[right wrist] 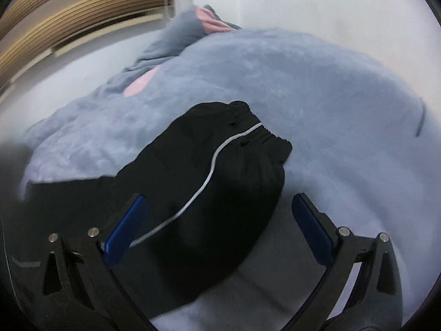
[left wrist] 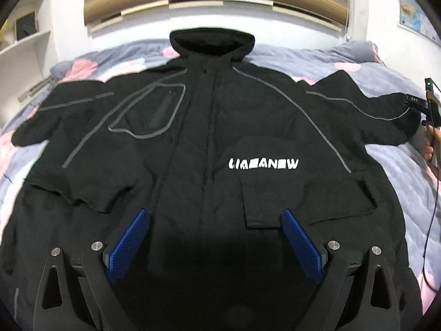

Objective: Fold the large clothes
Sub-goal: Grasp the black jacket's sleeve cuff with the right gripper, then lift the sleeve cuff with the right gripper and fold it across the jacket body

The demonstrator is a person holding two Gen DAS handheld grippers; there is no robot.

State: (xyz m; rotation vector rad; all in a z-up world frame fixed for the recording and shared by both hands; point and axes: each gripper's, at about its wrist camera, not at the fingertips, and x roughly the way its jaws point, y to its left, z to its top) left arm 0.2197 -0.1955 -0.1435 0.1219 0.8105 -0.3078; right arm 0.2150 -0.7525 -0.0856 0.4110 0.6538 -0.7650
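Bedding: blue-grey quilt [left wrist: 386, 63] with pink patches, spread beneath everything. Black hooded jacket [left wrist: 209, 127] lies front-up and flat on it, both sleeves spread outward. Right sleeve cuff [right wrist: 248, 135], elasticated and crossed by a grey stripe, rests on the quilt. Left gripper [left wrist: 216, 248] hovers released above the hem; right gripper [right wrist: 220, 231] straddles the sleeve, fingers parted.

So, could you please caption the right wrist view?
Open right hand-held gripper poised over the black jacket's sleeve cuff on a grey-blue blanket.
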